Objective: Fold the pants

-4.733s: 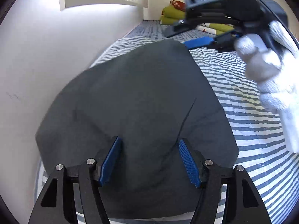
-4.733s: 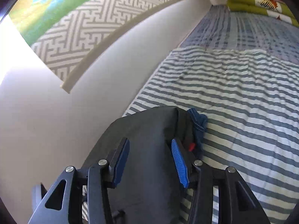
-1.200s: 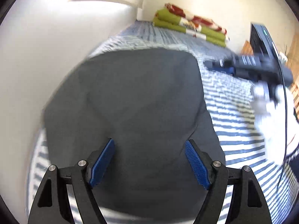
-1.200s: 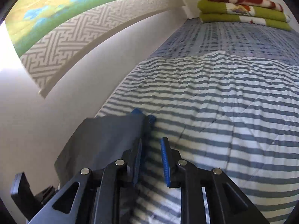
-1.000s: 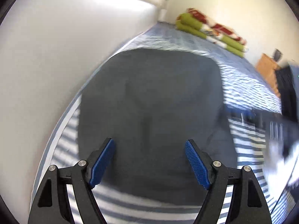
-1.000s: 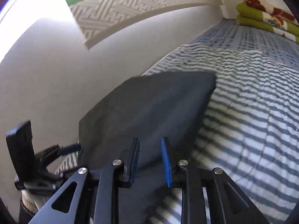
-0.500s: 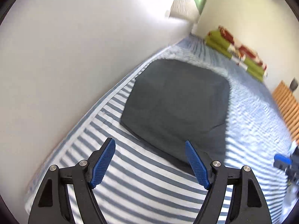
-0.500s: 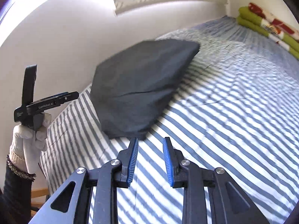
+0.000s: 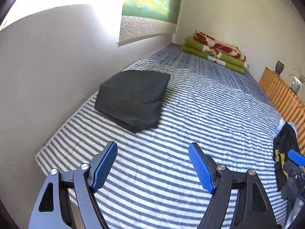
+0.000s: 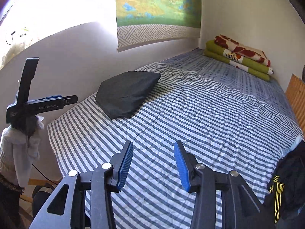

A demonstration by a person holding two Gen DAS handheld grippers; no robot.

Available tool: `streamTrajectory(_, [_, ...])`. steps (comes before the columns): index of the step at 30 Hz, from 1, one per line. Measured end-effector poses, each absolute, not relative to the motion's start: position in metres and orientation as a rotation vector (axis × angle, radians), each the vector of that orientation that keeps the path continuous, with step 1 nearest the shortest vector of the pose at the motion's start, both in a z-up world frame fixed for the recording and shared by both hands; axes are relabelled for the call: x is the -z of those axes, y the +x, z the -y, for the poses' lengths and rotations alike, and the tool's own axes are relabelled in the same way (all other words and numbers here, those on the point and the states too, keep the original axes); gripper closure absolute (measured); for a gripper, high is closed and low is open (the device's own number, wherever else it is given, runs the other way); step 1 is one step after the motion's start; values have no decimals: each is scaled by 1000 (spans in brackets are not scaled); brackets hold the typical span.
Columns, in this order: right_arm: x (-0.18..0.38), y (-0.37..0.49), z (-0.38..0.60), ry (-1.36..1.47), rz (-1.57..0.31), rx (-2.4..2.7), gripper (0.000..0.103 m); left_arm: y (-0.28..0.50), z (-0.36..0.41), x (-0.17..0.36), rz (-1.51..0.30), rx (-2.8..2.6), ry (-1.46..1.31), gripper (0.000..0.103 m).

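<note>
Striped bed (image 10: 209, 114), left claw (image 10: 63, 100) ("GenRobot.AI")

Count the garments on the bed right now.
2: folded dark pants near the wall, and a black garment with yellow print at the bed's right edge. That pile may hide more.
</note>
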State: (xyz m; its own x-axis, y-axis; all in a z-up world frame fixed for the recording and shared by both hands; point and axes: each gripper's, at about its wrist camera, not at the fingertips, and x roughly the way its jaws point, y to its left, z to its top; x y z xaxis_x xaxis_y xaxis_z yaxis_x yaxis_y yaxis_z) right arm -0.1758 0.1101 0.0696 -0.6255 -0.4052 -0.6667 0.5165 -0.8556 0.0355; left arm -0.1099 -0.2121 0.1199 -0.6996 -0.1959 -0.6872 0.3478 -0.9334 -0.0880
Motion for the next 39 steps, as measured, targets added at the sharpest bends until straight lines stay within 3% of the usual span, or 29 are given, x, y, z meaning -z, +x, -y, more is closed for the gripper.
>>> streamTrajectory(8, [-79, -91, -179, 930, -181, 2509, 55, -21, 73, -163, -196, 2773, 1011, 19])
streamTrajectory(16, [-88, -39, -222, 932, -87, 2546, 52, 48, 4, -195, -174, 2850, 994, 11])
streamTrajectory(21, [-95, -14, -230, 915, -41, 2587, 52, 74, 3, -186, -202, 2834, 970, 8])
streamTrajectory(30, [-58, 23, -216, 983, -34, 2618, 52, 107, 26, -133, -247, 2756, 1023, 8])
streamTrajectory(39, [-49, 37, -206, 1002, -71, 2630, 52, 125, 47, -123, -268, 2724, 992, 8])
